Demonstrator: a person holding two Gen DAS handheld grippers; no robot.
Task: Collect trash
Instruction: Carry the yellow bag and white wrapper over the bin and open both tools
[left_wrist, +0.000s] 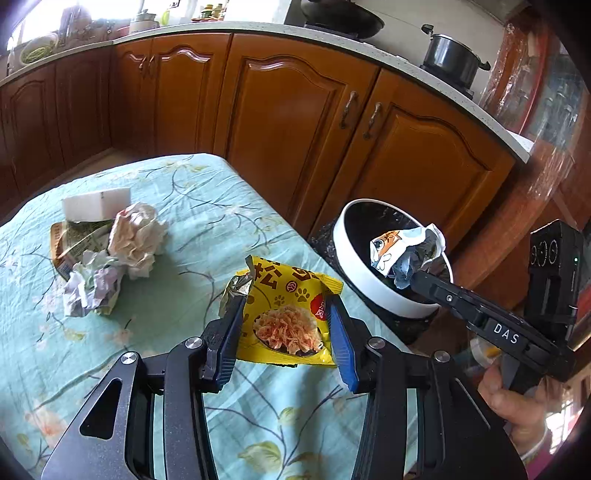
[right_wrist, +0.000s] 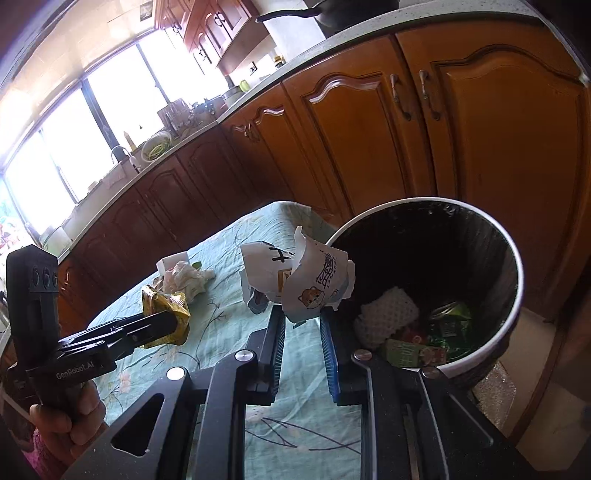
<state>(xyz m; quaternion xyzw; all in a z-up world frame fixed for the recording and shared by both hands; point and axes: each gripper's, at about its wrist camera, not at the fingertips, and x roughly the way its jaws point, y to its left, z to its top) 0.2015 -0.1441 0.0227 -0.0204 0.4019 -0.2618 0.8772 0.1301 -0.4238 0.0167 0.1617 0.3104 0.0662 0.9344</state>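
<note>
Left tongs (left_wrist: 284, 325) pinch glossy yellow packet (left_wrist: 288, 314); right tongs (right_wrist: 303, 332) clamp crumpled wrapper (right_wrist: 306, 284).

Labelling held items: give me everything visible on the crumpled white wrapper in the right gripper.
The crumpled white wrapper looks like thin paper or film, printed with a cartoon cat face, black characters and a yellow patch. It is torn and creased, standing up from the right gripper, whose blue pads pinch its lower edge. It hangs over the near rim of the white bin, just past the table's edge, touching nothing else.

A home kitchen: wooden cabinets (left_wrist: 295, 110) under a counter (left_wrist: 369, 40), pot (left_wrist: 450, 55) on stove, sink faucet (right_wrist: 120, 151).
</note>
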